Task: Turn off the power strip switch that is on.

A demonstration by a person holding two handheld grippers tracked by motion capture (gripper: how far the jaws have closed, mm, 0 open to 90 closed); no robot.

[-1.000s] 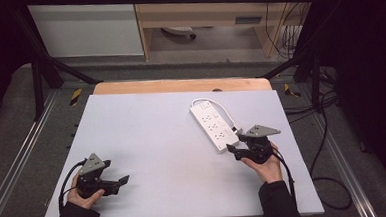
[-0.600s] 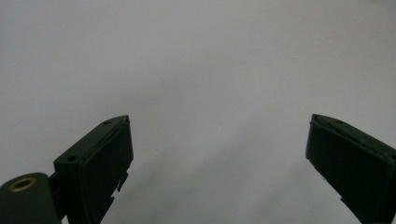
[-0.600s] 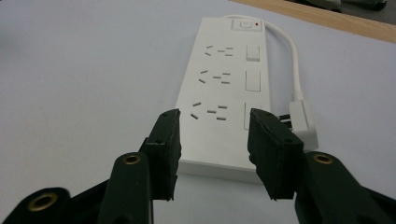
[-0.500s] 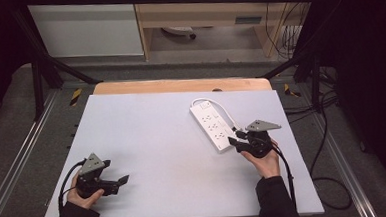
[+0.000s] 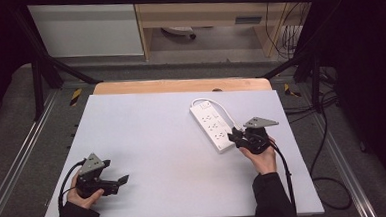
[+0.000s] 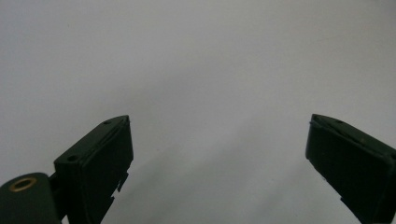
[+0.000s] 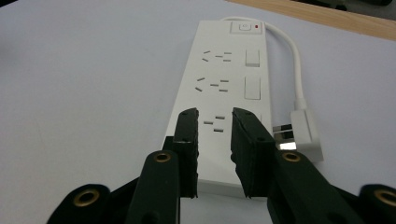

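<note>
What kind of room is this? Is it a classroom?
Probably a lab or workshop, not a classroom. A black metal frame stands around the pale grey table, cables trail over the floor, and a white power strip lies there for handling practice.

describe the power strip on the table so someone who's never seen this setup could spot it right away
Look at the pale grey table, right half, toward its far edge. The white power strip lies flat and slanted there, its near end at the right gripper. Its white cord and plug alongside mark it.
</note>
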